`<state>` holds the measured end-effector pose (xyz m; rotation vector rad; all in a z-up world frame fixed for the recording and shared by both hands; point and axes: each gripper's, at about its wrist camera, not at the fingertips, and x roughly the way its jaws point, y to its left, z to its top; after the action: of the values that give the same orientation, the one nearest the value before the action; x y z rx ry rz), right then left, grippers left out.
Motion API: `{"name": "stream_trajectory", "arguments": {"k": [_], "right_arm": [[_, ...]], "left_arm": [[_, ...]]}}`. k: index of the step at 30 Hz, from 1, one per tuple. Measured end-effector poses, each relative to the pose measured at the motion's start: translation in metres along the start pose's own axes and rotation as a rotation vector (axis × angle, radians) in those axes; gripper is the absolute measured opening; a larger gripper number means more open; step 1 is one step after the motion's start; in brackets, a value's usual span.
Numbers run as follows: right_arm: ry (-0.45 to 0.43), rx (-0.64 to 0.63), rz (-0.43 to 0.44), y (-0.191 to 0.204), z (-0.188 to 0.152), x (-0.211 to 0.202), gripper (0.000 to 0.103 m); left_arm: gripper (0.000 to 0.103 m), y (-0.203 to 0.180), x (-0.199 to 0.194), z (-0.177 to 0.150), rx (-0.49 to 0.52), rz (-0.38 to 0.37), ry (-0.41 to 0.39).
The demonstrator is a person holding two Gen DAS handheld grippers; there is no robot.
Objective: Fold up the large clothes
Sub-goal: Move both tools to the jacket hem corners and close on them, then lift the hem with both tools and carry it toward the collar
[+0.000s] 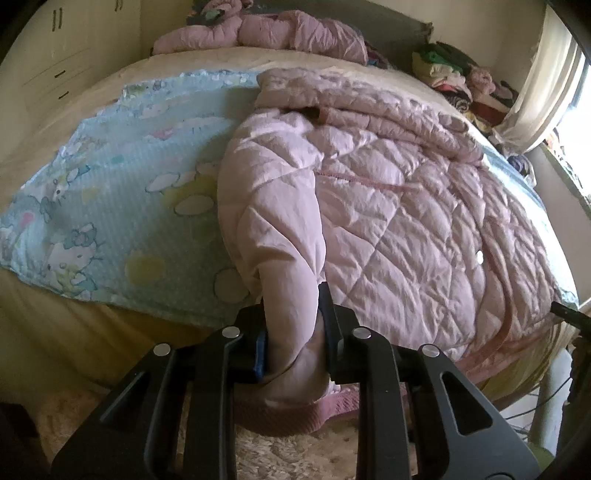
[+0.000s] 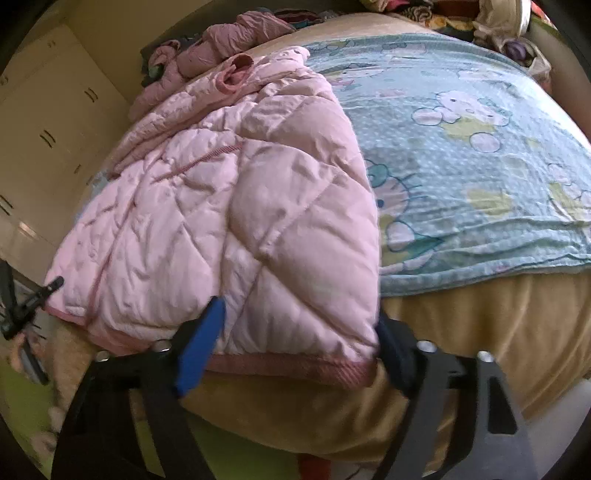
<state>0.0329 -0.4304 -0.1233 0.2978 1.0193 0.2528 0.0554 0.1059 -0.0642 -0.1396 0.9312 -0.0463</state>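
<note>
A pink quilted jacket (image 1: 388, 206) lies spread over a blue cartoon-print blanket (image 1: 122, 184) on the bed. Its sleeve hangs over the bed's near edge, and my left gripper (image 1: 293, 325) is shut on that sleeve just above the ribbed cuff (image 1: 295, 417). In the right wrist view the jacket (image 2: 229, 221) ends in a ribbed hem (image 2: 295, 367) at the bed's edge. My right gripper (image 2: 299, 339) stands wide around that hem corner. Its blue pad (image 2: 203, 339) is at the left and its dark finger at the right corner, and the fabric is not squeezed.
A second crumpled pink garment (image 1: 295, 33) lies at the head of the bed. A pile of mixed clothes (image 1: 454, 74) sits at the far right near a curtain (image 1: 535, 85). Cupboards (image 1: 55, 48) stand to the left, and a shaggy rug (image 1: 295, 454) lies below.
</note>
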Motion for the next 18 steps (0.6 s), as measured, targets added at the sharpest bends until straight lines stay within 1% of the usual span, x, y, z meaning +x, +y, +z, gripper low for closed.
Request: {"name": "stream_trajectory", "arguments": {"k": [2, 3, 4, 5, 6, 7, 9, 10, 11, 12, 13, 14, 18], "right_arm": [[-0.014, -0.012, 0.018, 0.001, -0.001, -0.005, 0.046], [-0.023, -0.021, 0.015, 0.002, -0.001, -0.008, 0.036], [-0.032, -0.032, 0.006, 0.002, -0.002, -0.011, 0.030], [-0.041, -0.037, 0.026, 0.002, -0.002, -0.015, 0.023], [-0.059, -0.036, 0.061, 0.002, -0.001, -0.020, 0.021], [-0.084, -0.043, 0.089, 0.004, 0.001, -0.027, 0.019], [-0.132, -0.059, 0.123, 0.010, 0.006, -0.039, 0.017], [-0.163, -0.064, 0.144, 0.013, 0.010, -0.046, 0.017], [-0.194, -0.071, 0.163, 0.016, 0.015, -0.054, 0.016], [-0.216, -0.078, 0.174, 0.018, 0.019, -0.058, 0.016], [-0.240, -0.086, 0.185, 0.021, 0.025, -0.064, 0.016], [-0.270, -0.097, 0.194, 0.026, 0.032, -0.071, 0.016], [-0.335, -0.118, 0.219, 0.035, 0.051, -0.084, 0.016]], "left_arm": [[0.020, 0.000, 0.005, -0.003, 0.004, 0.011, 0.015], [0.024, 0.000, 0.007, -0.005, 0.006, 0.020, 0.022], [0.030, 0.001, 0.008, -0.007, 0.004, 0.022, 0.028], [0.033, 0.002, 0.009, -0.008, 0.001, 0.029, 0.035], [0.038, 0.004, 0.011, -0.010, -0.002, 0.033, 0.038], [0.041, 0.005, 0.012, -0.011, -0.003, 0.036, 0.045], [0.040, 0.003, 0.013, -0.014, 0.006, 0.050, 0.045], [0.031, 0.001, 0.012, -0.015, 0.017, 0.058, 0.039], [0.027, -0.001, 0.009, -0.014, 0.022, 0.049, 0.028], [0.020, -0.002, 0.005, -0.013, 0.021, 0.044, 0.012], [0.016, -0.002, 0.002, -0.011, 0.021, 0.044, -0.001], [0.015, -0.003, -0.002, -0.009, 0.020, 0.044, -0.015], [0.012, -0.009, -0.024, 0.003, 0.030, 0.049, -0.096]]}}
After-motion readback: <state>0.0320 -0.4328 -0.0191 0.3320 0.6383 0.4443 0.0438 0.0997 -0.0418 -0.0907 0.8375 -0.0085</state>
